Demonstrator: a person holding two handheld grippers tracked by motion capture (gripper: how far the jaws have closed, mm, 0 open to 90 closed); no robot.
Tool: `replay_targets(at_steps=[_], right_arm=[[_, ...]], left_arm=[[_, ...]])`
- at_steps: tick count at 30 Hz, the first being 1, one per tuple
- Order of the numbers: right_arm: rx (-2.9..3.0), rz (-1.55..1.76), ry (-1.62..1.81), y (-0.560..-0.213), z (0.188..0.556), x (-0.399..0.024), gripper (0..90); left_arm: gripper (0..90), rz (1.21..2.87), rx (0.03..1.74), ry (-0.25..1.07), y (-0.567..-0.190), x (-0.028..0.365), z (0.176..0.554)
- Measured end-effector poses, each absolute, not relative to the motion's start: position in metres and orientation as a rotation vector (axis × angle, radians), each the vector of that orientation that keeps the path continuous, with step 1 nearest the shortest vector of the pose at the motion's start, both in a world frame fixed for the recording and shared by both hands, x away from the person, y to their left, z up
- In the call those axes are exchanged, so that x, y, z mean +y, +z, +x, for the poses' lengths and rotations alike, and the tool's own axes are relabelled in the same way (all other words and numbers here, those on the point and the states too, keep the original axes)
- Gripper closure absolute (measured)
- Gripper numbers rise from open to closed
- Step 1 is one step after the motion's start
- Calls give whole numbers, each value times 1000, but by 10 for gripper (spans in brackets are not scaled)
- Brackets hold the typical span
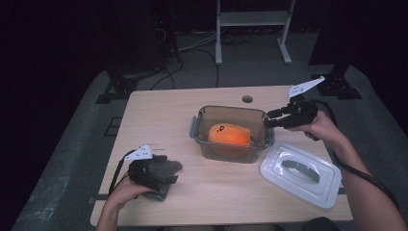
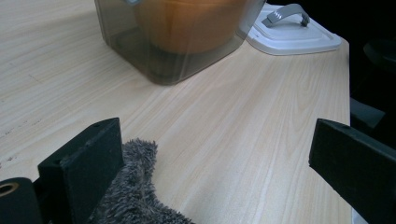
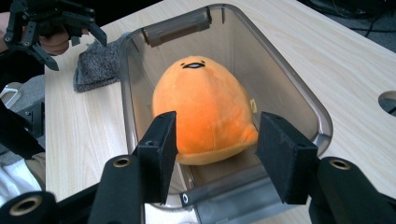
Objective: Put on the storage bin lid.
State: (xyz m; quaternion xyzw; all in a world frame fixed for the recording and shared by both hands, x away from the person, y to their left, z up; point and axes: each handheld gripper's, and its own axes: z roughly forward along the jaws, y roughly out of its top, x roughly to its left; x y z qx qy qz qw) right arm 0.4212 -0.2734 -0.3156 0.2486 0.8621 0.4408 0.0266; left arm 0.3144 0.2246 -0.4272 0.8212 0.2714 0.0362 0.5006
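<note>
Resting at lower left of the desk (image 1: 159, 108), the left gripper (image 1: 166, 174) stands spread over a grey cloth (image 1: 168, 166). At center, an orange plush (image 1: 230, 134) with a small face lies in a smoky bin (image 1: 199, 126). Spread beyond the bin's right rim, the right gripper (image 1: 270, 119) holds nothing. Lower right lies the lid (image 1: 274, 168).

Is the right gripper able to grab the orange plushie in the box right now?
Probably yes: the box has no lid on, and the right gripper hangs open just over its rim, aimed at the orange plushie.
</note>
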Motion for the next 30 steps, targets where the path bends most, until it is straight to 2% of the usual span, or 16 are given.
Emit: replay_targets(at_steps=[30], right_arm=[[2625,893,1378,-339,402,-311,435]], left_arm=[[24,1993,655,84,-428,222,315]])
